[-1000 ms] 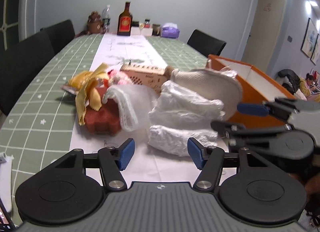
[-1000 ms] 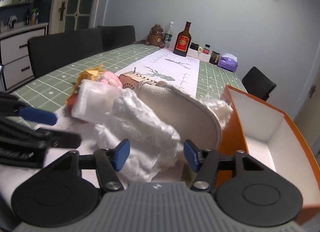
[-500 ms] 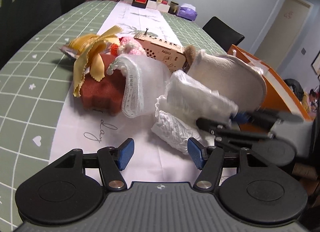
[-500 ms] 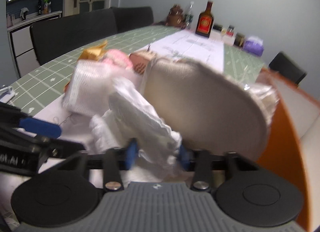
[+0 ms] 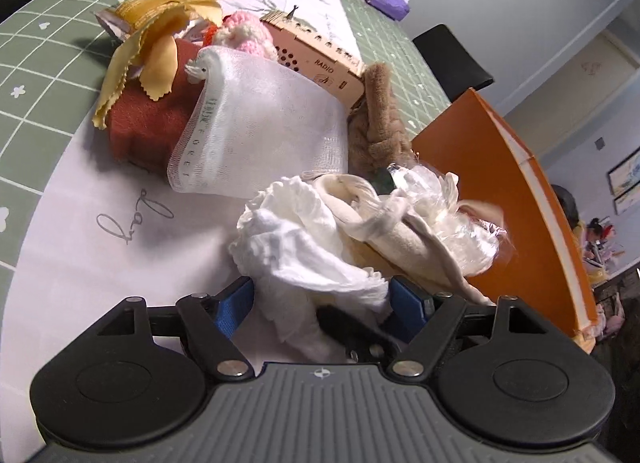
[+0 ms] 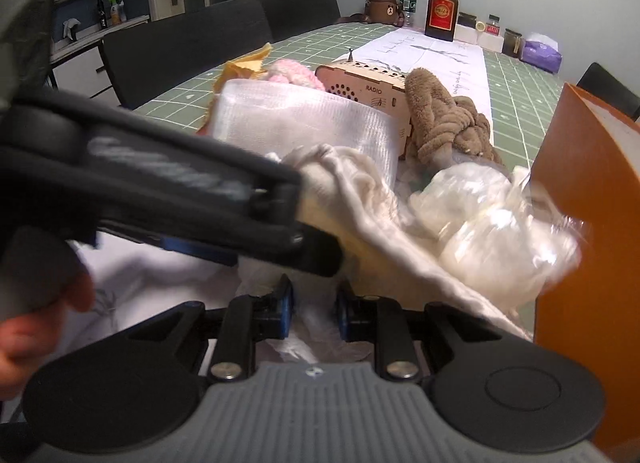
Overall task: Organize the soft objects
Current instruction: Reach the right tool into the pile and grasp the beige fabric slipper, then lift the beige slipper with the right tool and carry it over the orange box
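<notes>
A crumpled white cloth (image 5: 304, 251) lies on the table runner, with a cream fabric piece (image 5: 404, 231) and clear plastic wrap (image 5: 460, 223) against it. My left gripper (image 5: 322, 303) is open, its blue pads either side of the white cloth. My right gripper (image 6: 314, 311) is shut on the white cloth (image 6: 316, 327); its dark finger tip shows under the cloth in the left wrist view. The left gripper's body (image 6: 160, 183) crosses the right wrist view. Behind lie a white mesh cloth (image 5: 260, 131), a brown plush (image 5: 380, 123), a rust-red cloth (image 5: 148, 123), a yellow ribbon (image 5: 156, 31) and a pink knit (image 5: 244, 31).
An orange box (image 5: 492, 167) with a white inside stands right of the pile. A wooden radio (image 5: 320, 55) lies behind the cloths. A brown bottle (image 6: 442, 7), jars and a purple tissue pack (image 6: 542, 55) stand at the far end. Black chairs (image 6: 180, 51) line the table.
The right gripper has closed on the white cloth. The left gripper moved forward and down, so its pads now flank that cloth. The cream piece has dropped flat from its upright position.
</notes>
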A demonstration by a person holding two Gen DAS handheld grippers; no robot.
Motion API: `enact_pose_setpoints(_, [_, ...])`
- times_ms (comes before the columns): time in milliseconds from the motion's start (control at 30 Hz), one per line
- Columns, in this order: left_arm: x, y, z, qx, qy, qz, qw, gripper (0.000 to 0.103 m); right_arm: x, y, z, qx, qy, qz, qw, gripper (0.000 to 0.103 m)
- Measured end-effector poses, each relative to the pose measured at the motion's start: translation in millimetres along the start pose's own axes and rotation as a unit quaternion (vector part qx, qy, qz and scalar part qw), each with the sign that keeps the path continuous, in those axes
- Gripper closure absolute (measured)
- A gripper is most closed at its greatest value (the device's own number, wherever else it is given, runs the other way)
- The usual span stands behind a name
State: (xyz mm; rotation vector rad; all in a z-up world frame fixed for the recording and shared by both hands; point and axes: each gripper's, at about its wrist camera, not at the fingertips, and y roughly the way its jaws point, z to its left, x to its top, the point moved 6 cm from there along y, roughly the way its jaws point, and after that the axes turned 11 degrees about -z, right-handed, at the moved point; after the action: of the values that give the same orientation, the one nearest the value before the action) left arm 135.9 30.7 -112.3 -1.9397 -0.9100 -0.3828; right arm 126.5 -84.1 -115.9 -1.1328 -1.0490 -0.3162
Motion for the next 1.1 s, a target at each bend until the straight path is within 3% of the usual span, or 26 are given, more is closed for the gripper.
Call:
enact_pose_setpoints(133, [1, 7, -5, 0.012, 0.003, -0.009, 0.9999, 0.026, -3, -6, 2, 0.008, -0.001, -0.001, 1.000, 0.081])
enact_pose_setpoints(200, [0, 11, -7, 0.018, 0.010, -0.013, 0.9997, 0.043, -4, -9, 4, 0.011, -0.002, -0.001, 1.000, 0.078])
enact_pose_setpoints(233, [0, 12, -9, 0.020, 0.012, -0.016, 0.9996, 0.047, -5, -12, 5, 0.010, -0.003, -0.001, 1.000, 0.078])
enact_pose_setpoints(267, [-1, 14, -9, 0.025, 0.019, -0.018, 0.9994, 0.063, -6, -14, 5, 0.009, -0.005, -0.003, 1.000, 0.078])
enact_pose_setpoints(300, [-1, 15, -9, 0.030, 0.025, -0.019, 0.9990, 0.069, -6, -18, 5, 0.009, -0.006, -0.005, 1.000, 0.078])
enact_pose_setpoints(400, [-2, 10, -7, 0.030, 0.032, -0.028, 0.9987, 0.079, -6, -30, 3, 0.008, -0.006, -0.011, 1.000, 0.073])
enact_pose_setpoints(600, [-4, -16, -3, 0.048, 0.079, -0.051, 0.9944, 0.081, 1, -63, 6, -0.009, -0.034, -0.043, 0.998, 0.062])
enact_pose_setpoints(700, [-5, -27, 1, 0.051, 0.084, -0.055, 0.9936, 0.081, 8, -70, 7, -0.025, -0.051, -0.065, 0.996, 0.050])
enact_pose_setpoints(900, [-9, -43, 6, 0.045, 0.087, -0.064, 0.9931, 0.082, 2, -33, 5, -0.044, -0.094, -0.031, 0.994, 0.047])
enact_pose_setpoints(1100, [-14, -48, 11, 0.071, 0.125, -0.069, 0.9872, 0.082, 4, -13, -12, -0.041, -0.014, -0.017, 0.999, 0.047])
